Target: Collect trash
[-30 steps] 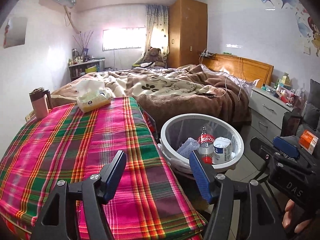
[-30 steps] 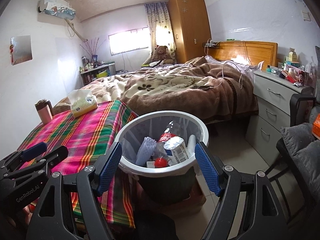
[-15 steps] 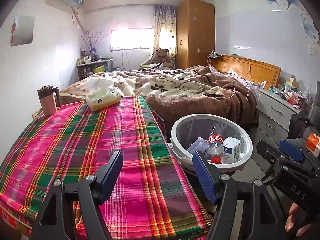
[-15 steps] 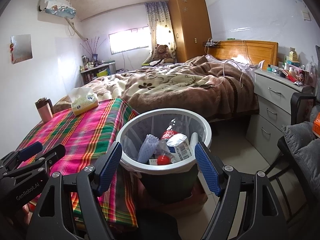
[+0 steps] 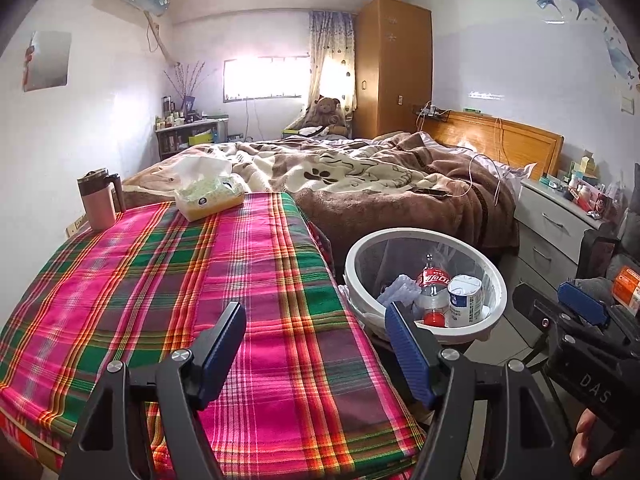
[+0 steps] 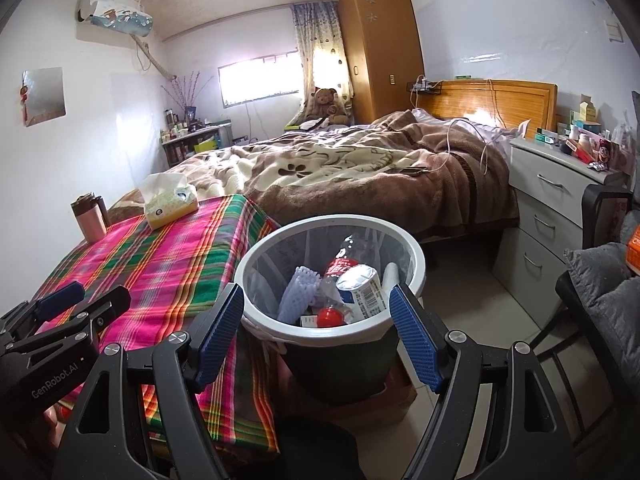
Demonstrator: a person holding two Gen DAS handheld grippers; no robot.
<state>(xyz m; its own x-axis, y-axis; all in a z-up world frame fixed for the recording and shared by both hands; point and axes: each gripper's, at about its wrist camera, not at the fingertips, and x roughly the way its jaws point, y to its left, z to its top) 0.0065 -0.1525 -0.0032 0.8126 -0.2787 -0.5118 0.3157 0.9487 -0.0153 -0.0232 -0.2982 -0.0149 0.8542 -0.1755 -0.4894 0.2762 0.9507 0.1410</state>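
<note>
Between the blue pads of the right gripper (image 6: 316, 334), which stand wide apart and hold nothing, the white-rimmed trash bin (image 6: 256, 256) is seen from above. Inside the bin lie a cola bottle (image 6: 340, 270) with a red cap, a white paper cup (image 6: 362, 290) and a piece of foam netting (image 6: 294, 294). To the left, the left gripper (image 5: 314, 350) hovers over the plaid worktop (image 5: 160, 280), its fingers also apart and empty. At the far end of the worktop stand a tissue pack (image 5: 210, 196) and a pink mug (image 5: 98, 200), near the bed (image 6: 360, 176).
</note>
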